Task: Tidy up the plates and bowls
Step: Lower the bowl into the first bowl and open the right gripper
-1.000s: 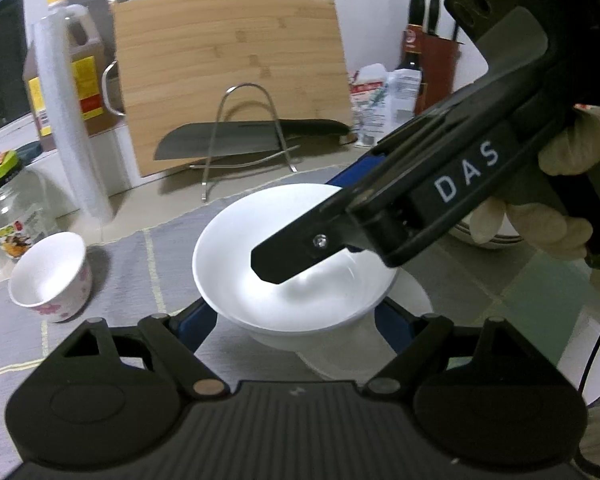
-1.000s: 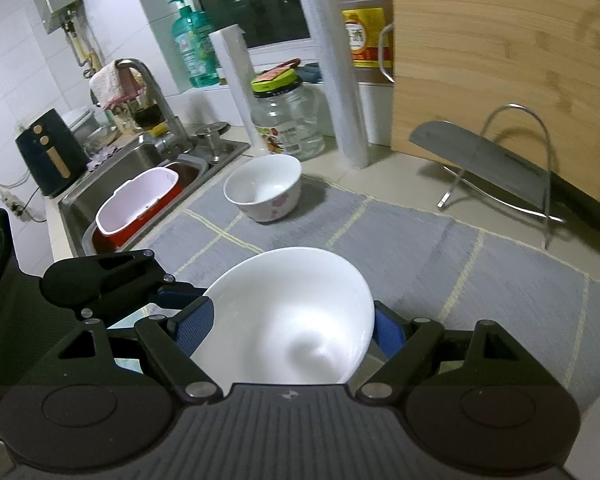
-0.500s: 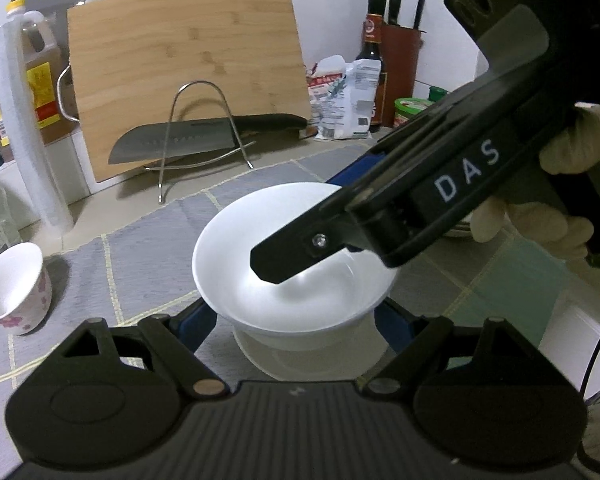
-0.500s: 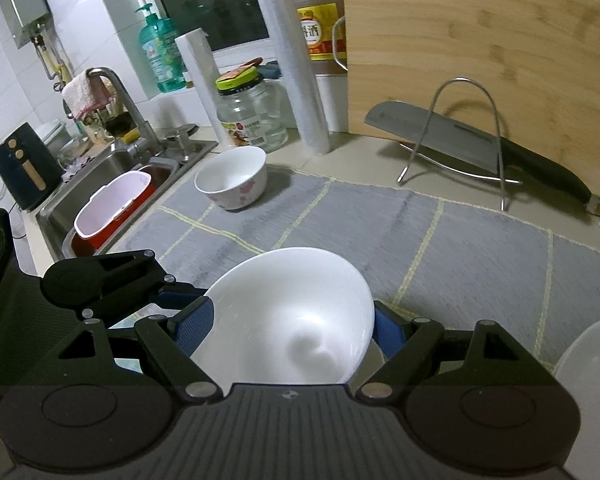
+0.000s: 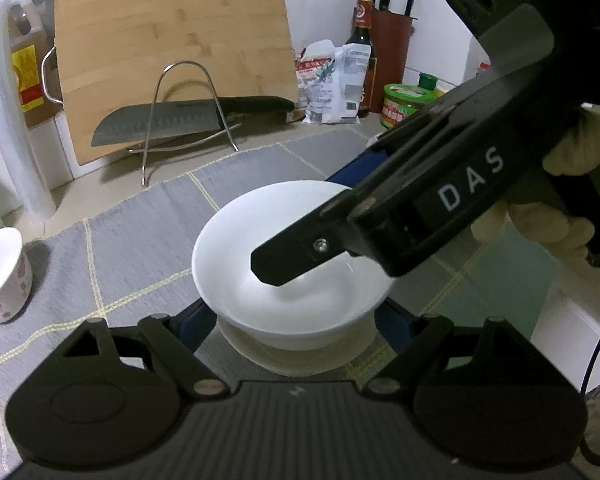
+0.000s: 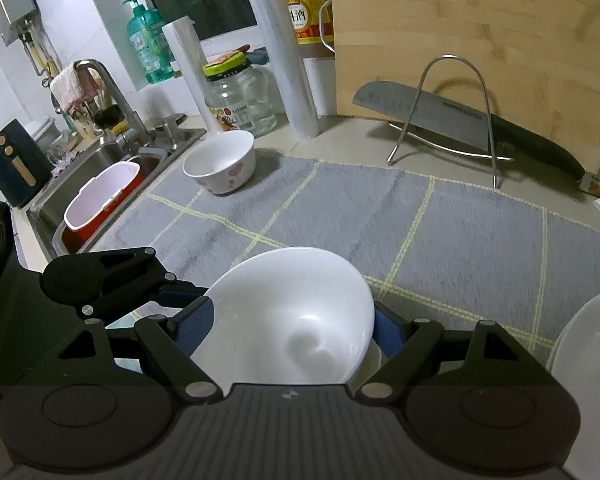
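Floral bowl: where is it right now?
The floral bowl sits on the grey mat's far-left corner, right wrist view, beside the sink and before the glass jar.

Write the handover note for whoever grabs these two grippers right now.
Left gripper: shut on the white bowl.
Right gripper: shut on the same bowl, from its other side.
Bowl sits directly over a white plate on the grey mat; contact unclear.
Flowered bowl stands alone near the sink; another white dish at the mat's right edge.
Left: release the bowl onto the plate, then probably gather the rest.
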`<state>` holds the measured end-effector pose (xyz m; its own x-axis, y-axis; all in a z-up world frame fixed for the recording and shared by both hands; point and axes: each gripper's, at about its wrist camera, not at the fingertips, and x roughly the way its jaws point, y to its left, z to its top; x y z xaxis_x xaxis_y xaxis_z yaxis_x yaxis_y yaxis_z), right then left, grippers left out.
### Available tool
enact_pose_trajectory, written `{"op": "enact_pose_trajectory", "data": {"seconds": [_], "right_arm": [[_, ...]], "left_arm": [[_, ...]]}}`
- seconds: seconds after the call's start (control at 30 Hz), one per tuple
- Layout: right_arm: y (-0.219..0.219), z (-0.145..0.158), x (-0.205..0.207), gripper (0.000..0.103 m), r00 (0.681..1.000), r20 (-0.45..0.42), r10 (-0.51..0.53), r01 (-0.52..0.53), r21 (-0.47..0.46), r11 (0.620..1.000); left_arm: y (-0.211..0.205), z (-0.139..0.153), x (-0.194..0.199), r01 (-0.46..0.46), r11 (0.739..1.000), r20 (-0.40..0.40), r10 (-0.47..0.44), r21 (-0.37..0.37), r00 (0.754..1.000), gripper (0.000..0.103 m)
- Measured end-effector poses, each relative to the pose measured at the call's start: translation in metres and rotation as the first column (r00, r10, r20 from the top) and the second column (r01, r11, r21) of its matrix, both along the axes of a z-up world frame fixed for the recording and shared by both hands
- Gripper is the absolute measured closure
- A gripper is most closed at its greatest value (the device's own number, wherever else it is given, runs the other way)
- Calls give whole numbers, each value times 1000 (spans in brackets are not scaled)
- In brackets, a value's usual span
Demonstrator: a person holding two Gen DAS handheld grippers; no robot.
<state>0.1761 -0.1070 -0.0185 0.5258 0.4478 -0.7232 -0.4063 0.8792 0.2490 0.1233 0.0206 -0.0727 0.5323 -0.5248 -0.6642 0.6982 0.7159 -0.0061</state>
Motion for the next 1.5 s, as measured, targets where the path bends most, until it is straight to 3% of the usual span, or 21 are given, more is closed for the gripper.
{"op": "enact_pose_trajectory", "data": {"seconds": [0.9,1.1,1.5], "right_arm": [[-5,-15,-1,16,999,-30,-20,20,-3,1000],[-5,-19,-1,16,999,-40,-16,16,-3,1000],[-7,-16,-3,16,999,-28,-15,15,6,1000]], "left_arm": [[-8,-8,-1,29,998,23,-31,59,999,16],[-11,-11,-1,37,995,25,-39,95,999,13],[-1,-7,-2,30,995,15,-31,94,999,8]]}}
